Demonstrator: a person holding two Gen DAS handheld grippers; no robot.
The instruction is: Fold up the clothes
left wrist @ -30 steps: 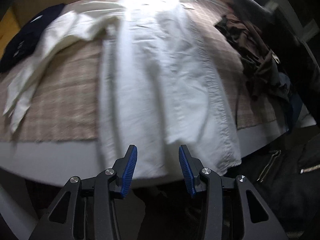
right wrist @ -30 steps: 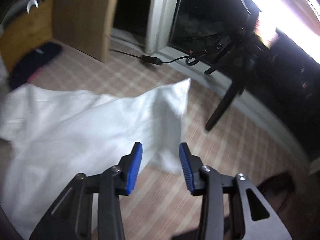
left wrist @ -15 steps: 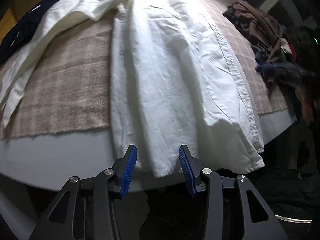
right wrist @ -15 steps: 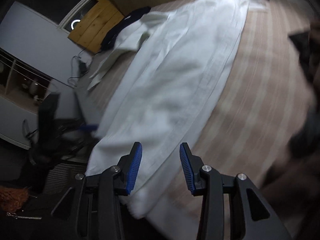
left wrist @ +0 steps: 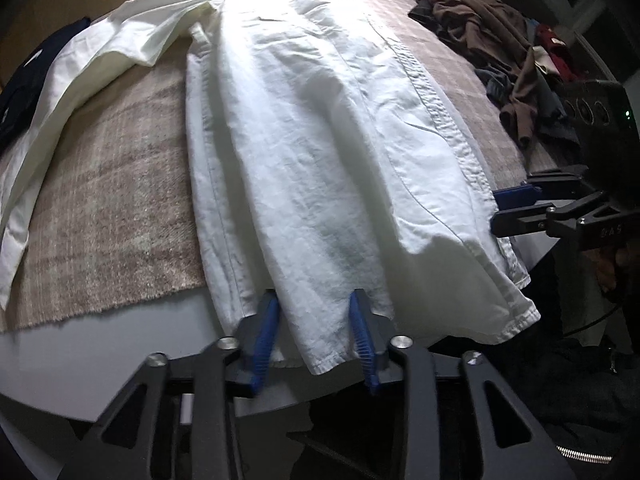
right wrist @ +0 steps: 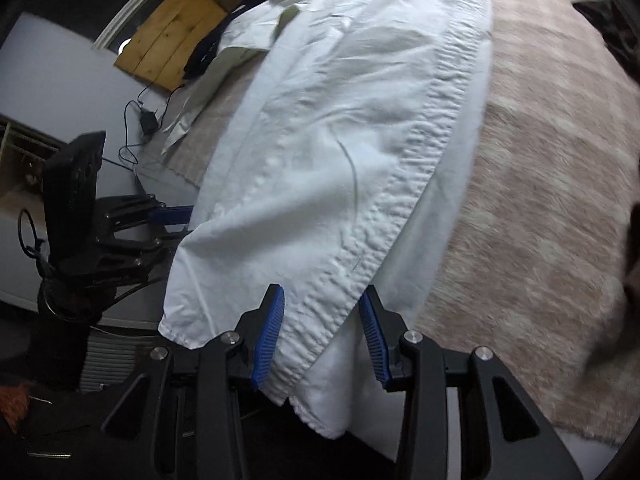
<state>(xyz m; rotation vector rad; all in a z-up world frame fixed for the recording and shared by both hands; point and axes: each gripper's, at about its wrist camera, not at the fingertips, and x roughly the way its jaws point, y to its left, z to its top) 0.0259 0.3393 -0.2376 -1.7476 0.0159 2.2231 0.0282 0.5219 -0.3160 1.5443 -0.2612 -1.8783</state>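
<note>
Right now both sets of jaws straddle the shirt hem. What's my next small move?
Probably close both. The left gripper and right gripper are open with the white shirt hem lying between their fingers at the table edge, so gripping both corners should come before lifting to fold.

Only faint raised letters show, on the black tongs at the right edge of the left wrist view; unreadable.

left claw spread wide; right claw likewise parted
</note>
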